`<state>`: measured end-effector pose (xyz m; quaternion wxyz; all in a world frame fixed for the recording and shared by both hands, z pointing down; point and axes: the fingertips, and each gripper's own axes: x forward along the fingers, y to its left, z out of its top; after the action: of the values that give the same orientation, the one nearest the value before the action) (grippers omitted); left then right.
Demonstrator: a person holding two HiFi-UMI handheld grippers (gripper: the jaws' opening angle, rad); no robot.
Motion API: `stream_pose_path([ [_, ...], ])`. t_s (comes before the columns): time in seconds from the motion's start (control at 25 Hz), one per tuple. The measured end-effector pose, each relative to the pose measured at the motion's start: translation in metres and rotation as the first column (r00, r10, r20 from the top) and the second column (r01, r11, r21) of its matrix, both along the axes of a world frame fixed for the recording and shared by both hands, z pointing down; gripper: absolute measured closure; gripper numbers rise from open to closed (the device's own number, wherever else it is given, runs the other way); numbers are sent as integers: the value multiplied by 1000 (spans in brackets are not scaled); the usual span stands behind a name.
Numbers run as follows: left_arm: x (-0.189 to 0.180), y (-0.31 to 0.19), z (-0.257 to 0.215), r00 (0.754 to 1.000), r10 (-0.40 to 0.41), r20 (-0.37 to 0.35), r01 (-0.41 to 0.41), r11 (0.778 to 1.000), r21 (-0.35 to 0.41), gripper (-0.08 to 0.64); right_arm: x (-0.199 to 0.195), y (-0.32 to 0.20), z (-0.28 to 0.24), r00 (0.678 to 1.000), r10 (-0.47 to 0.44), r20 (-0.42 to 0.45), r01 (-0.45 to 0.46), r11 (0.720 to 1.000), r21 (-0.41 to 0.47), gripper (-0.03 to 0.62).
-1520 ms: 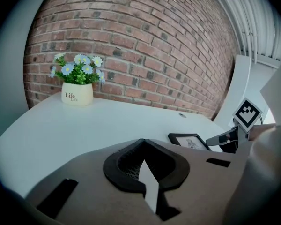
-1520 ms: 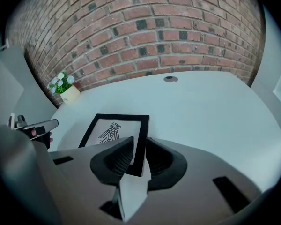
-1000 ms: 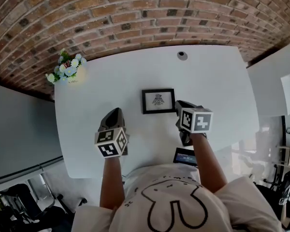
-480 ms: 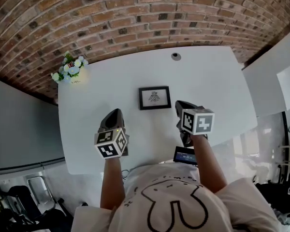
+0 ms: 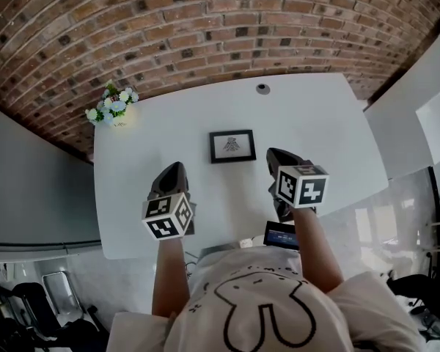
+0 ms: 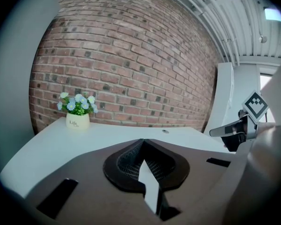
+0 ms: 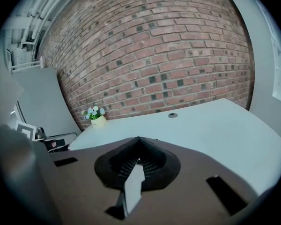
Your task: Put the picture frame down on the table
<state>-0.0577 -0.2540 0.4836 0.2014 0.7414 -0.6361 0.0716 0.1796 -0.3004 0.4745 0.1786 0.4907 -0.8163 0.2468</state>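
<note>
**Frame flat on the tabletop, both tools closed and empty**

Head view: The picture frame (image 5: 232,146) lies flat on the white tabletop (image 5: 330,130), a little above the centre of the frame, with its small dark print facing up. Neither tool touches it. The left tool (image 5: 171,171) hovers at lower left of the picture frame, well apart from it. The right tool (image 5: 276,157) sits just to the lower right of it, near its corner. A flower pot (image 5: 116,110) with pale blossoms stands at the tabletop's upper left corner. A small round disc (image 5: 262,89) sits near the far edge, by the brick wall (image 5: 205,20). A dark-screened device (image 5: 281,235) lies at the near edge under the right forearm.

Left gripper view: The left tool's jaws meet at their tips with nothing between them. The flower pot shows at middle left and the right tool's marker cube at the right edge.

Right gripper view: The right tool's jaws are likewise pressed together and hold nothing. The flower pot is left of centre, and the disc lies just above the jaw tips.
</note>
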Motion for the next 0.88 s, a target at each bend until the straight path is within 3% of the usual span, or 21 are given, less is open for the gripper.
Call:
stream_pose_path([
  [0.28,0,13,-27,1000,-11,15,9,997,79,554,14,12,-30,1000,19,15,-21,992,123,575],
  [0.4,-2,19,-37,998,-15,62,8,995,104,554,16,16,-47,1000,2,16,-5,980,197,575],
  [0.6,6,25,-56,990,4,144,-28,987,159,554,16,24,-67,1000,-19,-4,19,951,309,575],
  [0.88,-1,28,-76,986,-74,146,37,969,243,554,18,33,-89,999,-38,-24,45,882,470,575],
])
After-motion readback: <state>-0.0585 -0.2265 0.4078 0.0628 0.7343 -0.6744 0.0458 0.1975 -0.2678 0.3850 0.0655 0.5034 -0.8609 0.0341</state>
